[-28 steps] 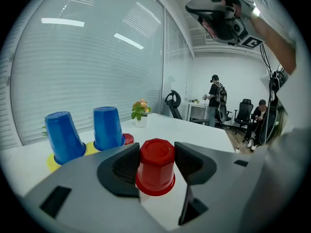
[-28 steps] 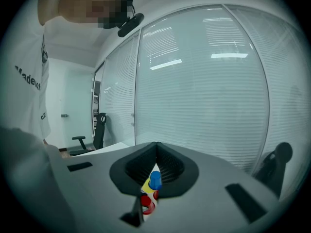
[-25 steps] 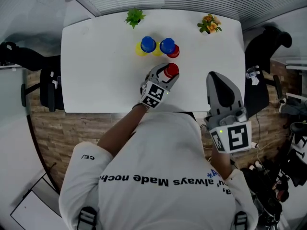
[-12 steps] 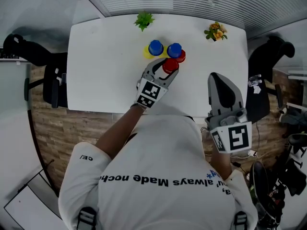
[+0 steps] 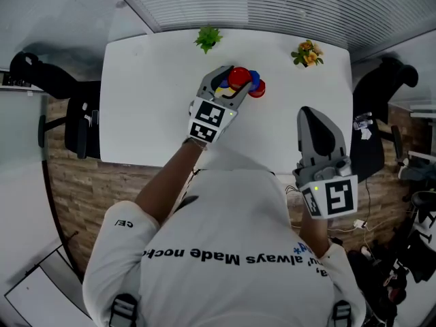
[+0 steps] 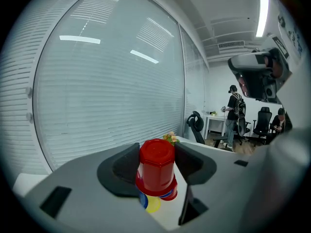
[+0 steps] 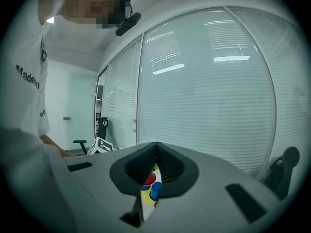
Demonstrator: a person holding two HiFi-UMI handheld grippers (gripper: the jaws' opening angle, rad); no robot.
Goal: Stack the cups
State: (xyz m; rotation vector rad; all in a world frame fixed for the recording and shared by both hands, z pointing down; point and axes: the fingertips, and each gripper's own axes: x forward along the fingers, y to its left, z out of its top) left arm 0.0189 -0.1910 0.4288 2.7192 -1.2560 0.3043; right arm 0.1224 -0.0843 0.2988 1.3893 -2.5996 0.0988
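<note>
Left gripper (image 5: 231, 86) is holding one red cup (image 6: 157, 166) over the table (image 5: 150, 101)!
Jaws are clamping it upside down, axis vertical; below: one yellow cup (image 6: 151, 204), one blue cup (image 5: 254, 79), a second red cup (image 5: 258, 91). Right gripper (image 5: 310, 118) is idling, jaws together.

The left gripper (image 5: 236, 82), holding the upside-down red cup (image 5: 239, 78), has lifted and moved away from the near edge of the table (image 5: 150, 107) toward its far side. A second ago the cup was short of the other cups (image 5: 257, 87). It now hangs over them and covers most of the blue and yellow ones.
</note>
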